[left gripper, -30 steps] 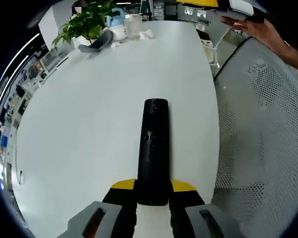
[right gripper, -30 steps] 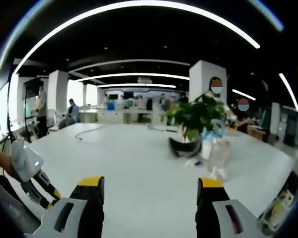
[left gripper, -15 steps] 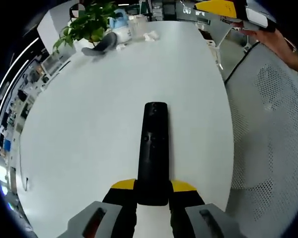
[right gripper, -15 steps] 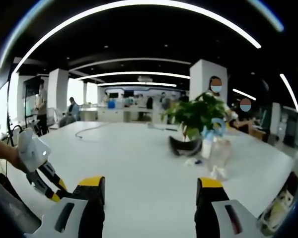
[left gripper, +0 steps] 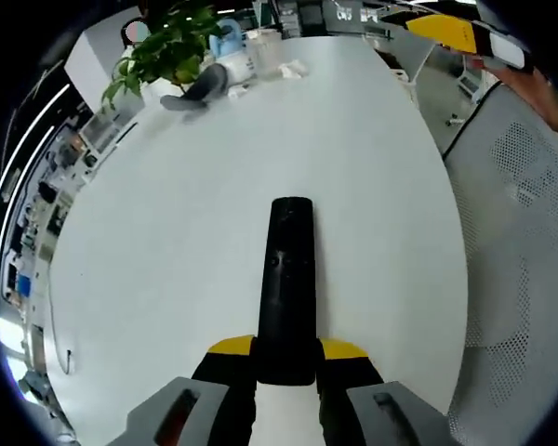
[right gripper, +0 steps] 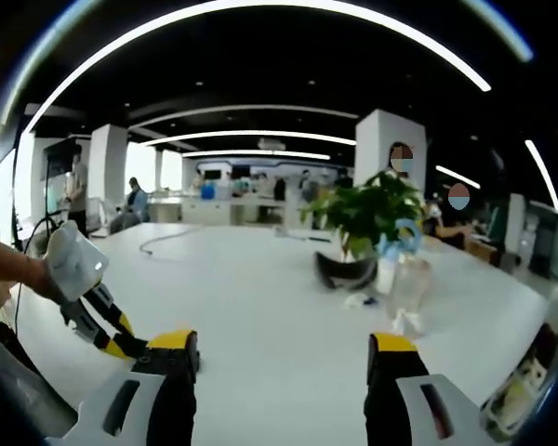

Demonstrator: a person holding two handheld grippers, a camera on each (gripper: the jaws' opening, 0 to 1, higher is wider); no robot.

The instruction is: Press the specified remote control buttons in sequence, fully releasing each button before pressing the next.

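Remote control (left gripper: 287, 288) clamped in left claw (left gripper: 287, 360) above white table (left gripper: 167, 242); right claw (right gripper: 284, 358) agape, open-plan office beyond

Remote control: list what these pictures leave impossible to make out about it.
- Left gripper view: the button markings on the remote control are too small and dark to read.
- Left gripper view: its near end is hidden between the jaws of the left gripper.
- Right gripper view: the left gripper is partly cut off behind the right gripper.
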